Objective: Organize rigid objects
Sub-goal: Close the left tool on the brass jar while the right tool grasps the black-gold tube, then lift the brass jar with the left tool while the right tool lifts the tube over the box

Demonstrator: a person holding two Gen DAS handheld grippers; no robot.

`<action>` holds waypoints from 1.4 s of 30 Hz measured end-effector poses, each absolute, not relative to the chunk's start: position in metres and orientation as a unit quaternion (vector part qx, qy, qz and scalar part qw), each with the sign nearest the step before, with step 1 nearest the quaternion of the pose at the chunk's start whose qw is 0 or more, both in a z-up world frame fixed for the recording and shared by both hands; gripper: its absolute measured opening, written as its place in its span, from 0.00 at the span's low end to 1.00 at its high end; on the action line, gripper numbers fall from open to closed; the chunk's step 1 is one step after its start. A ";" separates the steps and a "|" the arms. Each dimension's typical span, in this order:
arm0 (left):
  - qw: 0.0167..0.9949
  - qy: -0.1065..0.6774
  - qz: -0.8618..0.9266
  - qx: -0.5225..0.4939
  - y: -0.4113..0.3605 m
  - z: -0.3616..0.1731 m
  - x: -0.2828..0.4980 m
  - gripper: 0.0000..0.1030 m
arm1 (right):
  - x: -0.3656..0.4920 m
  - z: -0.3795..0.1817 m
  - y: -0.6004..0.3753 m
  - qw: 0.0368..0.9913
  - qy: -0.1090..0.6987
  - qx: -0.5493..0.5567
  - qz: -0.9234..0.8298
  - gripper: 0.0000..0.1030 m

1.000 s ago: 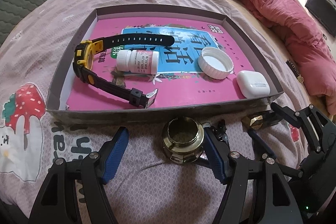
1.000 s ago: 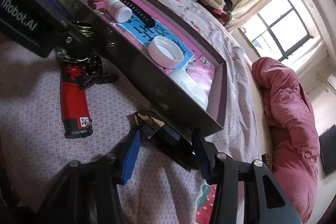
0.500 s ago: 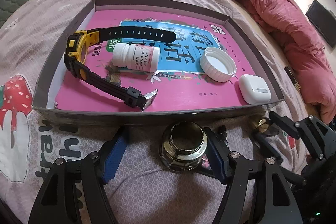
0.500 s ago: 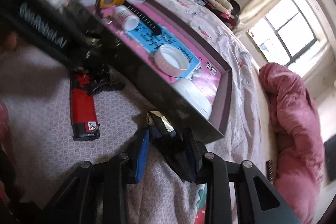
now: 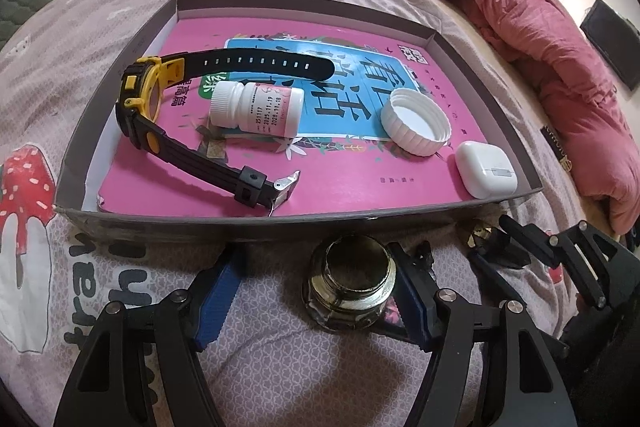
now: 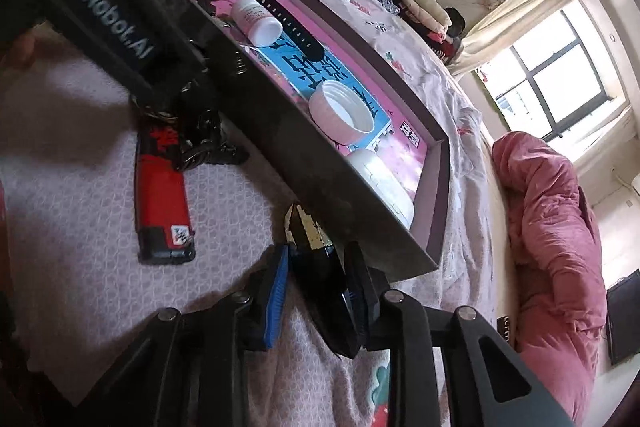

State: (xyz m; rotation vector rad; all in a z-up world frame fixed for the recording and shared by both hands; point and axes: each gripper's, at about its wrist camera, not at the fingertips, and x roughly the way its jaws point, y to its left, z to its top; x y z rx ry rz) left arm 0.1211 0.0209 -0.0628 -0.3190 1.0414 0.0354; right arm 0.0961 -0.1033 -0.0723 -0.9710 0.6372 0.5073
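Both grippers working the bedspread just outside the grey cardboard tray [image 5: 120, 223].

Right gripper [image 6: 316, 291] has just been closing, and its pads now pinch the black-and-gold faceted piece [image 6: 316, 259] beside the tray wall. Left gripper [image 5: 316, 299] stands wide, with the round brass threaded fitting [image 5: 352, 285] between its fingers, against the right pad only.

Left gripper [image 5: 312, 297] gapes around metal fitting [image 5: 351, 287]; tray [image 5: 256, 227] beyond.
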 end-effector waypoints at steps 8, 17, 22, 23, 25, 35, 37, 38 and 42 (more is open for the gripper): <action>0.858 0.494 0.020 -0.141 0.017 -0.062 0.121 0.69 | 0.093 -0.051 -0.120 0.836 0.295 -0.384 0.257 0.26; 0.855 0.492 0.022 -0.164 0.032 -0.060 0.116 0.43 | 0.109 -0.007 -0.163 0.880 0.342 -0.152 0.293 0.24; 0.852 0.489 0.019 -0.185 0.038 -0.059 0.113 0.39 | 0.112 -0.001 -0.168 0.884 0.345 -0.105 0.299 0.24; 0.852 0.488 0.019 -0.190 0.039 -0.059 0.112 0.38 | 0.113 0.000 -0.169 0.883 0.347 -0.095 0.300 0.24; 0.851 0.486 0.017 -0.199 0.042 -0.058 0.110 0.37 | 0.112 -0.001 -0.172 0.885 0.348 -0.080 0.298 0.24; 0.862 0.465 0.014 -0.202 0.046 -0.039 0.097 0.36 | 0.108 0.008 -0.173 0.891 0.338 -0.058 0.297 0.24; 0.864 0.460 0.012 -0.201 0.047 -0.035 0.094 0.36 | 0.106 0.010 -0.171 0.893 0.334 -0.058 0.296 0.24; 0.867 0.457 0.013 -0.200 0.047 -0.032 0.093 0.36 | 0.105 0.011 -0.170 0.893 0.333 -0.057 0.297 0.24; 0.873 0.447 0.016 -0.197 0.049 -0.023 0.088 0.36 | 0.101 0.016 -0.169 0.895 0.326 -0.053 0.300 0.24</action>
